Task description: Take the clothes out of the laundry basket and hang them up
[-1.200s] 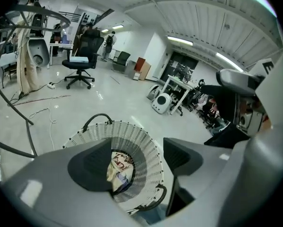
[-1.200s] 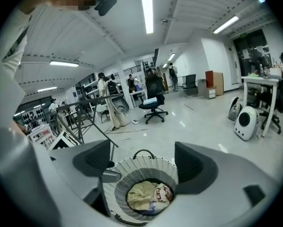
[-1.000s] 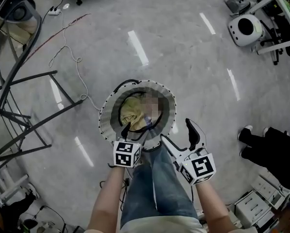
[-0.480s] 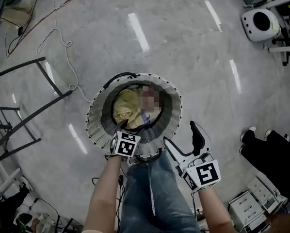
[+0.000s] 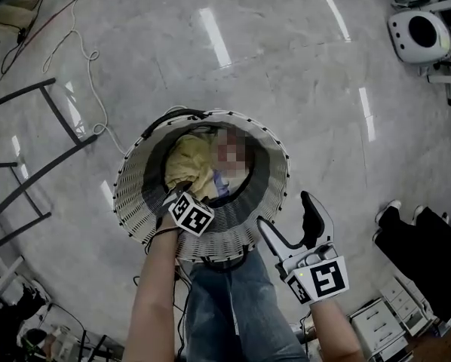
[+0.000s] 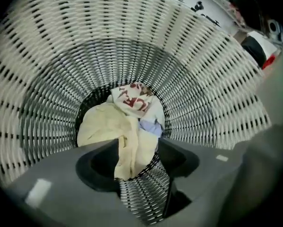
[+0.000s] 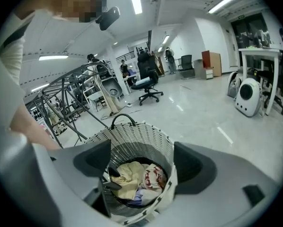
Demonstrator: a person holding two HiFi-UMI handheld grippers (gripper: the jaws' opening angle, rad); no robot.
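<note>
The white woven laundry basket [image 5: 135,202] stands on the floor in front of my legs. Inside lie a yellow garment [image 6: 103,126], a white one with red print [image 6: 132,98] and a pale blue piece [image 6: 151,127]. My left gripper [image 5: 179,189] reaches steeply down into the basket. Its jaws have just been closing, and a fold of the yellow garment lies in the gap between them without being visibly squeezed. My right gripper [image 5: 286,210] hangs open and empty outside the basket [image 7: 141,141], just off its near right rim.
A black metal drying rack [image 5: 29,149] stands to the left, with cables [image 5: 75,44] on the floor beyond it. A white round device [image 5: 418,36] sits at the upper right. A person's dark legs and shoes [image 5: 414,232] are at the right. White drawers [image 5: 391,323] stand at the lower right.
My left gripper has dropped from above the rim down into the basket onto the clothes. The right gripper has sunk a little beside the basket. The basket looks larger in the head view.
</note>
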